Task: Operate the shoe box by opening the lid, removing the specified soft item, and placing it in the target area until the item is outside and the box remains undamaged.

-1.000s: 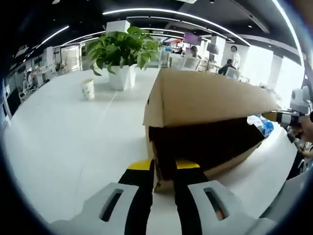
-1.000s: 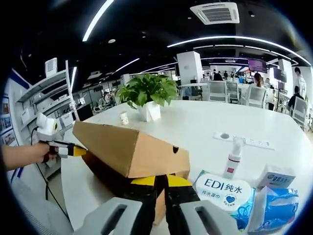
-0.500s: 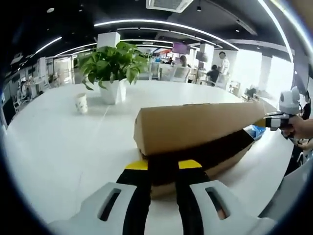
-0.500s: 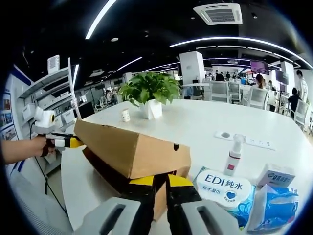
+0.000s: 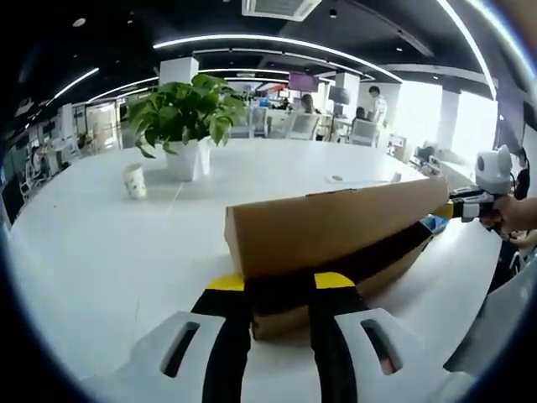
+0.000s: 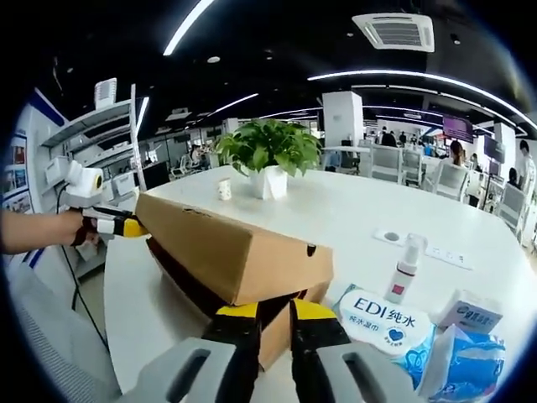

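White counter (image 5: 101,243) carries a brown cardboard shoe box (image 5: 336,239), lid (image 6: 226,248) partly raised, interior dark. Left tool (image 5: 281,290) and right tool (image 6: 274,312) each clamp opposite lid ends.

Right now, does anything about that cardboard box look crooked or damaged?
The shoe box lid sits tilted above the base, leaving a dark gap along one side. No tears or crushing show. A gripper is at each end.
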The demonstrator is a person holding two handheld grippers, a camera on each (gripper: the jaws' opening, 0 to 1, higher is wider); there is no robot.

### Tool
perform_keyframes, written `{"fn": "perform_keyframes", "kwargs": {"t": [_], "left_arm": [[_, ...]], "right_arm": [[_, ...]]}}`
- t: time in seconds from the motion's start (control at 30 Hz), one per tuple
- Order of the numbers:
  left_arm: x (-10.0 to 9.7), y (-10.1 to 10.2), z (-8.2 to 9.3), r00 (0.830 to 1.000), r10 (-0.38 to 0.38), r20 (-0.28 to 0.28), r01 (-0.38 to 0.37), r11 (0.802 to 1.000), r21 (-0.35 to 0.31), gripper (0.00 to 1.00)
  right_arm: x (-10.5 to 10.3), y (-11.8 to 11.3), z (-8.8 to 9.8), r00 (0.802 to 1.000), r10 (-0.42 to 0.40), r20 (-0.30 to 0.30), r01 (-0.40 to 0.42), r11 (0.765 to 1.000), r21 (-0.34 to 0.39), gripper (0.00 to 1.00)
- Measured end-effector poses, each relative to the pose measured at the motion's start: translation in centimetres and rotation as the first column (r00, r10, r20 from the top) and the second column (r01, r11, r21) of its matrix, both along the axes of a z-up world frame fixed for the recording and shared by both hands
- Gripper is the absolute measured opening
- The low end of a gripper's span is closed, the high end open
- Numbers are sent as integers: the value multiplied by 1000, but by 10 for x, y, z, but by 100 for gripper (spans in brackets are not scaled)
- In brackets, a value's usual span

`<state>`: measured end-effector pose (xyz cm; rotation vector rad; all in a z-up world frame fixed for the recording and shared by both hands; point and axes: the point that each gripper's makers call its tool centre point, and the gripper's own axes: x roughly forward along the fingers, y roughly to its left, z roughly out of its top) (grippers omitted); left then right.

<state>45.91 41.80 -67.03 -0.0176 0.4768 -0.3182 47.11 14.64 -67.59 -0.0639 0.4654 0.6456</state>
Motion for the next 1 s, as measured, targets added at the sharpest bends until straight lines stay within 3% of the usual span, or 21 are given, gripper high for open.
{"fn": "perform_keyframes", "kwargs": {"t": [0.3,0.6,1.0], "left_arm": [[-1,3,3,1000,-5,13,5,1000,6,27],[-4,4,3,1000,-11,14,11,1000,6,31],[-11,1,-3,999,-49,-11,50,997,66,35]], "right_arm": [[-7,9,4,998,51,35,-51,999,-17,14],[-12,10,0,997,70,30,-69,997,-34,20],[-17,13,-5,994,101,37,-99,994,-43,24]]}}
